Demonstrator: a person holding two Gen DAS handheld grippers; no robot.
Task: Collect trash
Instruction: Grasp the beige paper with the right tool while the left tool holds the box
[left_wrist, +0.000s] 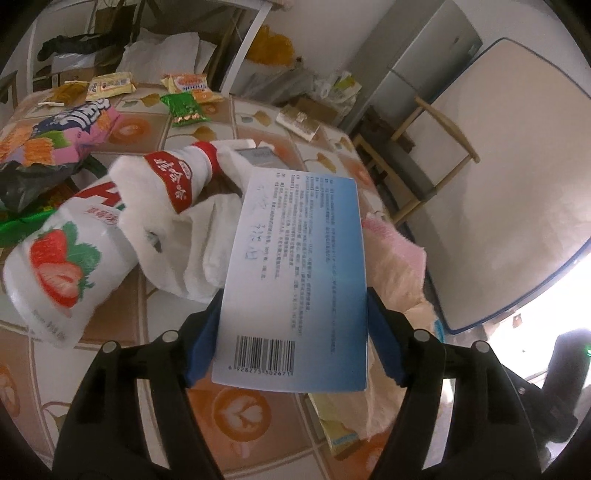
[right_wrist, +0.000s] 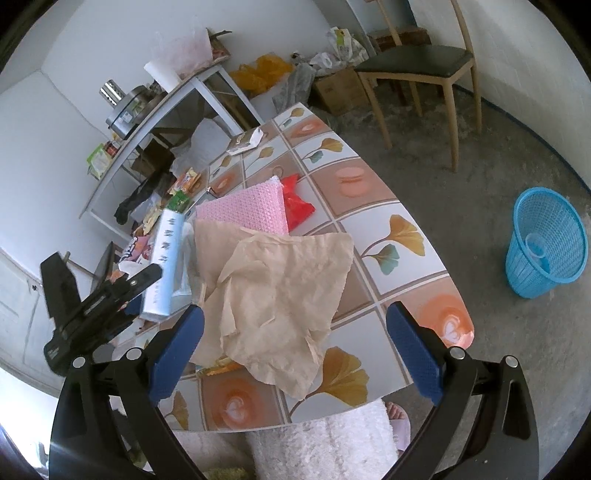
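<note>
My left gripper (left_wrist: 291, 339) is shut on a flat blue-and-white box (left_wrist: 295, 280) with a barcode, held above the table. The same box (right_wrist: 164, 266) and the left gripper (right_wrist: 110, 295) show at the left of the right wrist view. My right gripper (right_wrist: 295, 350) is open and empty, above crumpled brown paper (right_wrist: 273, 295) on the table. A pink bubble mailer (right_wrist: 247, 210) and a red wrapper (right_wrist: 295, 203) lie beyond the paper. A strawberry-print bag (left_wrist: 62, 273), a white bottle with red label (left_wrist: 177, 177) and white tissue (left_wrist: 207, 251) lie ahead of the left gripper.
A blue mesh bin (right_wrist: 546, 243) stands on the floor right of the patterned table (right_wrist: 406, 236). Snack wrappers (left_wrist: 184, 107) lie at the table's far side. A wooden chair (right_wrist: 417, 62) stands beyond. A metal shelf (right_wrist: 155, 110) is at the left.
</note>
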